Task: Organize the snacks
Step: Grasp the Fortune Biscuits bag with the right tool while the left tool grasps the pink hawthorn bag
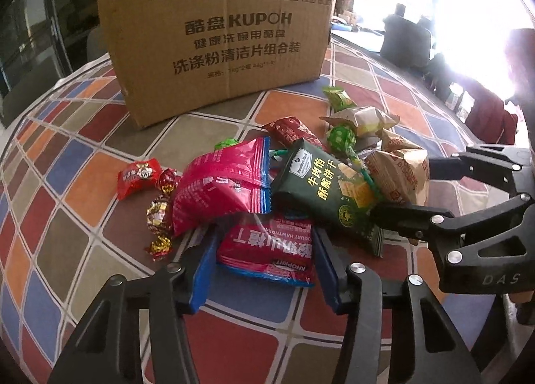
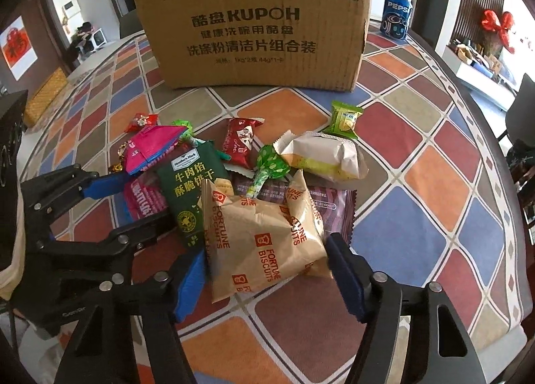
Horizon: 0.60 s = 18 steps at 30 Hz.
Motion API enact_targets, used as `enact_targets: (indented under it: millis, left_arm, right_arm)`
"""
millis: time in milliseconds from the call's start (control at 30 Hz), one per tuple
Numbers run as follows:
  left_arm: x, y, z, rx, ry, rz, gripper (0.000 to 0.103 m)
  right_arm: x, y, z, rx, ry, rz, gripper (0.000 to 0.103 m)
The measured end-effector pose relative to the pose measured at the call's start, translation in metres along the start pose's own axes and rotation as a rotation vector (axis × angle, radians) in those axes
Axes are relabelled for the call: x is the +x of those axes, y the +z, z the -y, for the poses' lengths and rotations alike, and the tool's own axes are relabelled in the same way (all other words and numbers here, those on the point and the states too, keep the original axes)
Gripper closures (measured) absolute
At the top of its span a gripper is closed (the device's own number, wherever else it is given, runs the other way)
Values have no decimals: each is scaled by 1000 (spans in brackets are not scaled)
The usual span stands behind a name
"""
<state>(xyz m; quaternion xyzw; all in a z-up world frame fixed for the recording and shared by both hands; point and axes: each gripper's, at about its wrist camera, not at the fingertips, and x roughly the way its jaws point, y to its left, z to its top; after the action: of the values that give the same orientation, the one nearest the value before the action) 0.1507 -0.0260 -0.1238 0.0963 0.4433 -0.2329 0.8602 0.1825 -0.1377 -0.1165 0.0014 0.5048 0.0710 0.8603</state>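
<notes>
Straddling a snack each, both grippers are sitting wide open over the pile on the checked tablecloth [image 2: 434,136], and neither is gripping anything. The left gripper [image 1: 260,247] is spreading its blue pads on either side of the pink packet [image 1: 267,250] lying flat at the near edge of the heap, partly tucked under the bigger pink bag [image 1: 224,183] and the green biscuit pack [image 1: 321,190]. The right gripper [image 2: 264,270] is bracketing the tan biscuit bag [image 2: 264,237], which is leaning on the green pack and a dark purple wrapper [image 2: 331,207]. To do this well, each should probably be closing on the packet's body rather than its crimped seam, then lifting straight up so neighbours are not dragged along. The two grippers are working close together, so staggering the lifts looks wise. The cardboard box [image 2: 254,26] is standing behind the pile with bare cloth between, giving room to carry upward and forward.
</notes>
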Motion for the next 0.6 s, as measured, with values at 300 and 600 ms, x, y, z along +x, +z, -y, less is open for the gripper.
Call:
enact_targets:
  millis: [300, 600]
  left_arm:
    - [-13, -10, 8, -55, 14, -28, 52]
    - [-45, -20, 19, -105, 53, 2, 53]
  right_arm:
    - [-7, -4, 3, 19, 35, 13, 46]
    - [-27, -9, 2, 15, 64, 62, 47]
